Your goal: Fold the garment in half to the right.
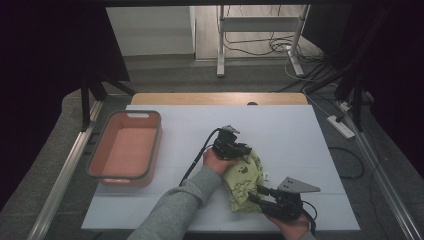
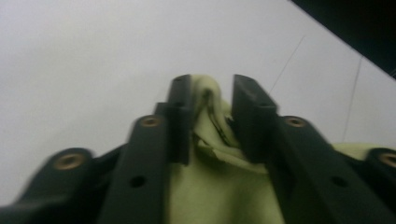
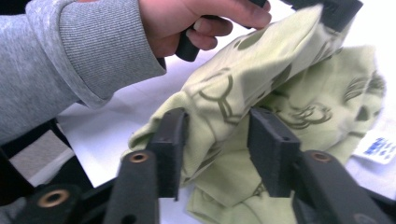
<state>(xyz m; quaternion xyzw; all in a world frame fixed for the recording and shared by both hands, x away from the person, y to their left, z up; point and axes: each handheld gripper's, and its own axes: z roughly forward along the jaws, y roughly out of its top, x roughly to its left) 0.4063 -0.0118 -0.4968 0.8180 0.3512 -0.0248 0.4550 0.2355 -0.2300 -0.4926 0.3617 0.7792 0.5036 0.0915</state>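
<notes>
Both grippers, left gripper (image 1: 246, 149) and right gripper (image 1: 255, 195), are straddling the green cloth (image 1: 245, 181) lower centre, jaws part-open, grip loose; pink bin (image 1: 125, 145) sitting empty.

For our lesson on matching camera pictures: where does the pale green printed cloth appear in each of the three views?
High view: the green cloth lies right of centre on the white table.
Left gripper view: bottom centre, a fold rising between the black jaws.
Right gripper view: centre and right, a fold between the jaws.
Shared landmark: the white table.
</notes>
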